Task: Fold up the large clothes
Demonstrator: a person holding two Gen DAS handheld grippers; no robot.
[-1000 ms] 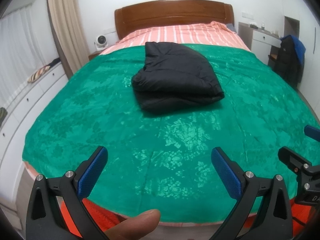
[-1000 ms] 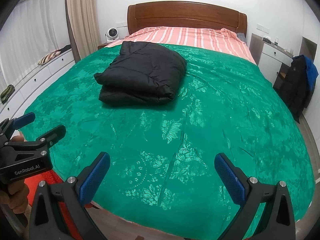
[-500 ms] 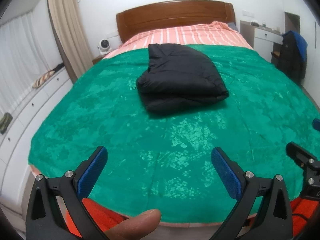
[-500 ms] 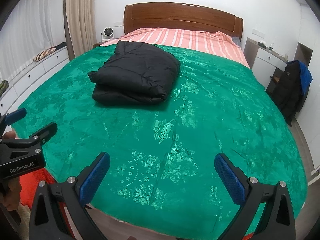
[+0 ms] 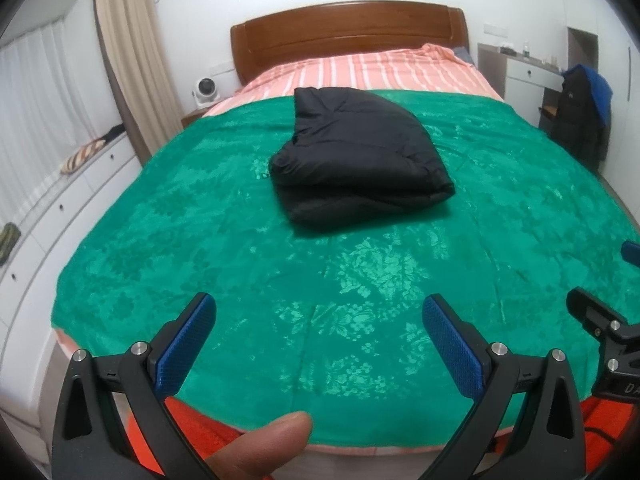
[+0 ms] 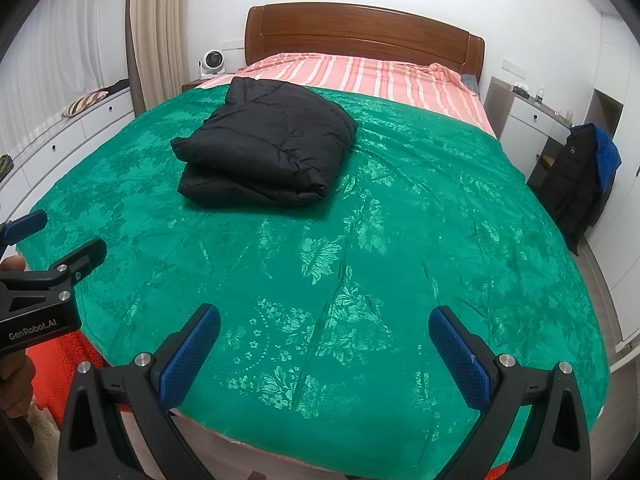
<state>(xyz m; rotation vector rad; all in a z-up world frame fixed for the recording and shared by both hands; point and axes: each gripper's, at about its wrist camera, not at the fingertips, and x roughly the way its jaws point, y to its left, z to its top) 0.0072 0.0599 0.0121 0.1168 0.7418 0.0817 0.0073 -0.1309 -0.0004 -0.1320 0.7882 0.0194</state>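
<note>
A black puffy jacket (image 5: 360, 160) lies folded into a thick bundle on the green bedspread (image 5: 248, 248), toward the far middle of the bed. It also shows in the right wrist view (image 6: 268, 148). My left gripper (image 5: 318, 320) is open and empty over the foot of the bed, well short of the jacket. My right gripper (image 6: 324, 332) is open and empty, also over the foot of the bed. Each gripper shows at the edge of the other's view.
A wooden headboard (image 5: 348, 36) and striped pink sheet (image 5: 380, 72) lie beyond the jacket. White drawers (image 5: 60, 208) run along the left. A desk and a chair with dark coats (image 6: 576, 184) stand at the right. A small fan (image 6: 211, 62) sits by the headboard.
Both grippers have drawn back and risen slightly from the bed, so more of the room shows. The jacket has not moved. Both grippers stay open.
</note>
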